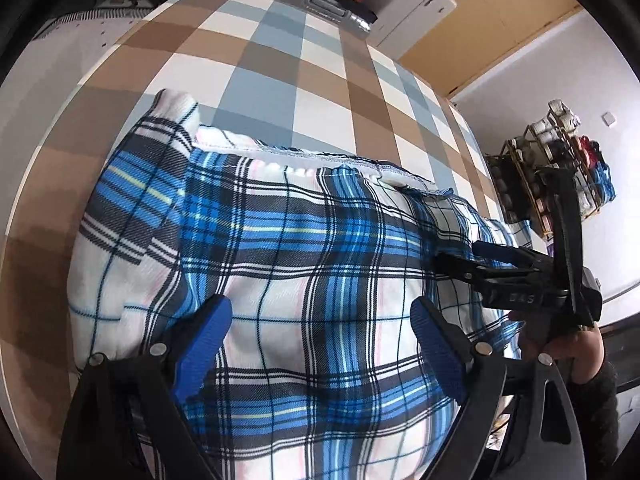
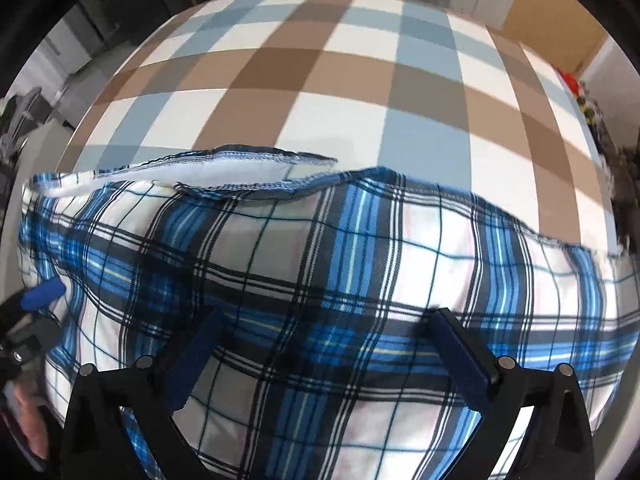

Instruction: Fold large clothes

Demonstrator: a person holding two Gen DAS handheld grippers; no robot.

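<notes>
The left gripper (image 1: 320, 340) hangs over the plaid garment (image 1: 280, 264) with its jaws spread, grasping nothing. The right gripper (image 2: 328, 344) is likewise released above it. The garment lies on the checked tablecloth (image 2: 360, 80), already doubled once, it seems, its stitched hem (image 2: 248, 160) on the far side. Further folds look left to do.

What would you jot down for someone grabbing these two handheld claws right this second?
Left gripper: open, above the plaid garment, holding nothing.
Right gripper: open too, above the same cloth, nearer its right end.
The garment lies on the checked tablecloth, already doubled over at least once; a white inner layer shows along the far hem.
Left to do: probably grip the edges and fold again, then smooth it.
</notes>
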